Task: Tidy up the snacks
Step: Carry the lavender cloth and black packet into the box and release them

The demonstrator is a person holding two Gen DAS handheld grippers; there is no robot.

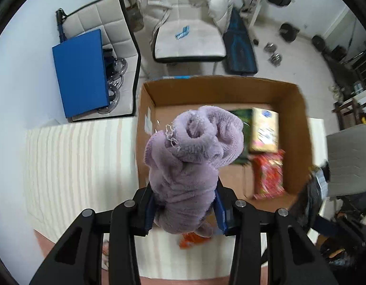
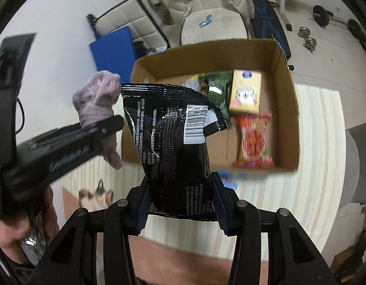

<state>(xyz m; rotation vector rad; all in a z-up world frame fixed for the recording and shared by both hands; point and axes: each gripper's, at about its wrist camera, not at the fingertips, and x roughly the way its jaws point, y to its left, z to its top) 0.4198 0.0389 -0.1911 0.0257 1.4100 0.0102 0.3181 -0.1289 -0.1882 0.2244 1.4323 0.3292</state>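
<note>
With the right gripper [image 2: 180, 204] clamped on the upright black snack bag [image 2: 173, 147], the cardboard box [image 2: 286, 90] opening lies at 1 o'clock ahead.

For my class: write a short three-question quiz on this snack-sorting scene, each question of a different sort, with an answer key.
1. True or false: the left tool holds a purple fluffy cloth.
2. Multiple choice: the right tool grips a
A. green packet
B. black snack bag
C. yellow box
3. Fill in: inside the cardboard box, the red packet lies nearer the camera than the ____ box.

Key:
1. True
2. B
3. yellow; the yellow box lies beyond the red packet, beside a green packet.
</note>
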